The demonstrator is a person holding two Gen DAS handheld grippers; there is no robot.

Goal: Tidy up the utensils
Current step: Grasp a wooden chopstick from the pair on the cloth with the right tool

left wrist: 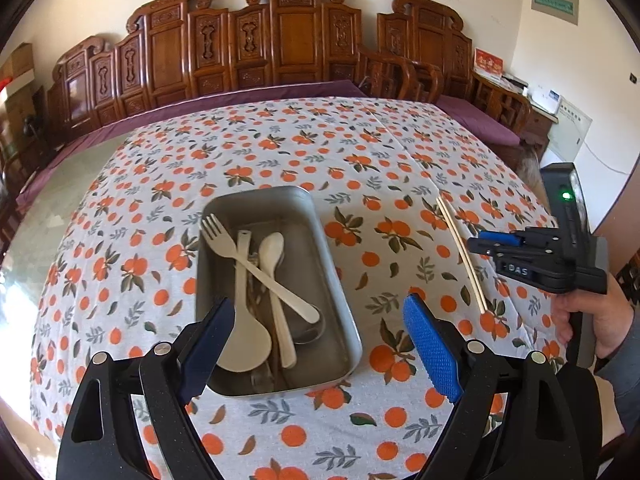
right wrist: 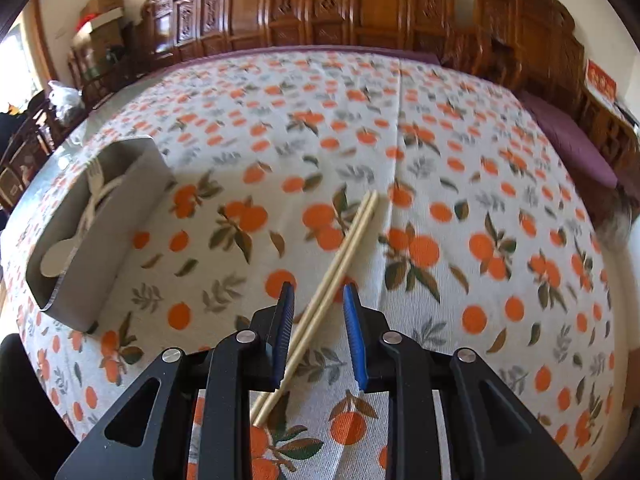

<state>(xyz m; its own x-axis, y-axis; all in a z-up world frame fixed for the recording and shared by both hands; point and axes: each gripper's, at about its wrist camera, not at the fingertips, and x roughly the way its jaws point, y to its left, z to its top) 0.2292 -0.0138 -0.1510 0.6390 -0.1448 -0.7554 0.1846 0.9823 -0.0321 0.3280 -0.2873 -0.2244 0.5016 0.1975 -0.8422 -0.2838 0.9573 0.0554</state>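
The pair of chopsticks (right wrist: 348,244) lies flat on the desk (right wrist: 480,140), well to the right of the metal tray (left wrist: 340,280), which already holds a fork (left wrist: 256,264), a spoon (left wrist: 276,280) and a rice paddle (left wrist: 244,328). The right tool (right wrist: 318,320) is plainly the nearer one: its jaws stand partly apart and straddle the near half of the sticks, with a gap visible on each side, so nothing is gripped. The sticks' long axis runs from the near left to the far right, passing obliquely between the pads rather than square across them; a clean pinch appears to depend on that angle. Whether the fingertips touch the cloth cannot be told. The left tool (left wrist: 320,344) hovers over the near end of the tray, jaws wide and empty. In my judgement the chopsticks are the only utensil not yet in the tray.
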